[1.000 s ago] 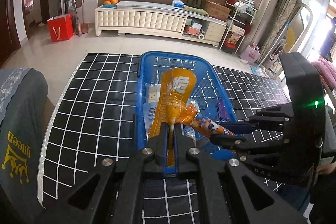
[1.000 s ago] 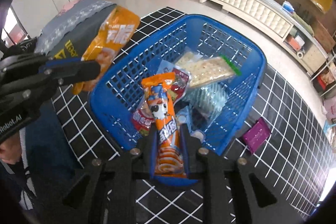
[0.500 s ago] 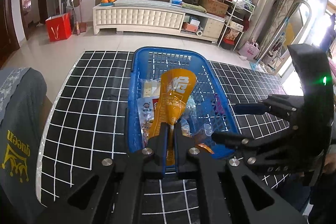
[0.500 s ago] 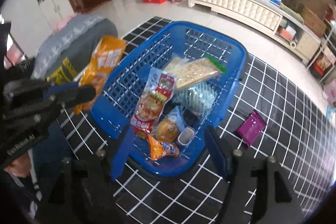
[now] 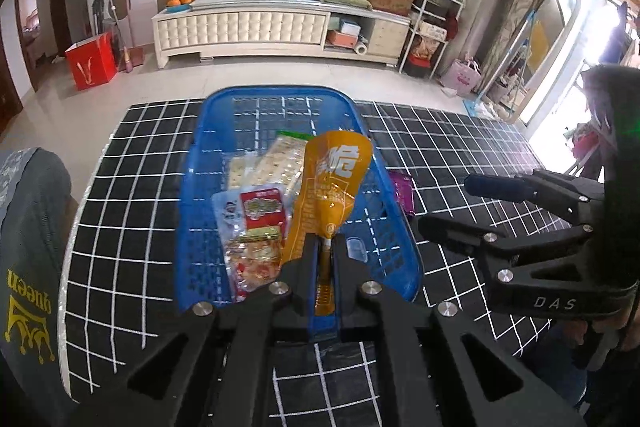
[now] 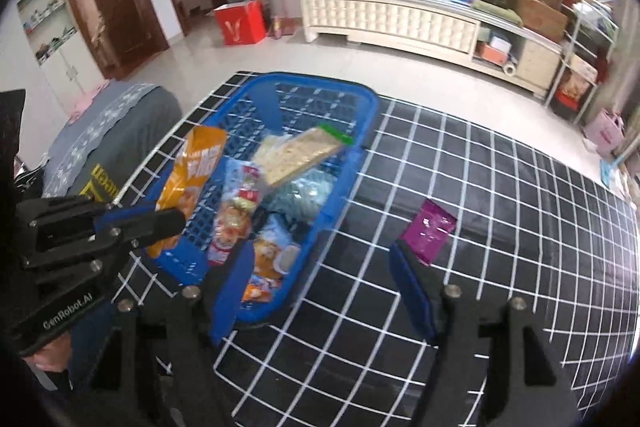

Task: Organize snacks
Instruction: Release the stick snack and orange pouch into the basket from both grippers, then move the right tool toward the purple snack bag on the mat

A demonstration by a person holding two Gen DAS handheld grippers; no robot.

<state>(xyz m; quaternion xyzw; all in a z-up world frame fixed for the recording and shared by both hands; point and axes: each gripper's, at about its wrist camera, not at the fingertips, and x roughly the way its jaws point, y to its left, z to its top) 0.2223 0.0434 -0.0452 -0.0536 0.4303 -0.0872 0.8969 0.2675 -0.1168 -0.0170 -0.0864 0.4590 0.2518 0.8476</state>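
Note:
My left gripper point(image 5: 326, 247) is shut on a yellow-orange snack bag point(image 5: 330, 183) and holds it upright over the near end of the blue basket point(image 5: 280, 95). The bag point(image 6: 192, 175) and basket point(image 6: 360, 131) also show in the right wrist view. Several snack packs lie in the basket, among them a cracker pack point(image 6: 296, 155) and a red pack point(image 5: 262, 207). My right gripper point(image 6: 324, 263) is open and empty over the table, just right of the basket. A purple packet point(image 6: 428, 231) lies on the table beyond its right finger.
The table has a black cloth with a white grid point(image 6: 500, 187). A grey cushioned seat point(image 5: 28, 247) stands at the table's left edge. A white cabinet point(image 5: 248, 27) and a red bag point(image 5: 90, 63) stand on the floor far behind.
My right gripper let go of the orange stick pack into the basket, opened, and drew back to the right. My left gripper still holds the yellow-orange bag and has risen slightly.

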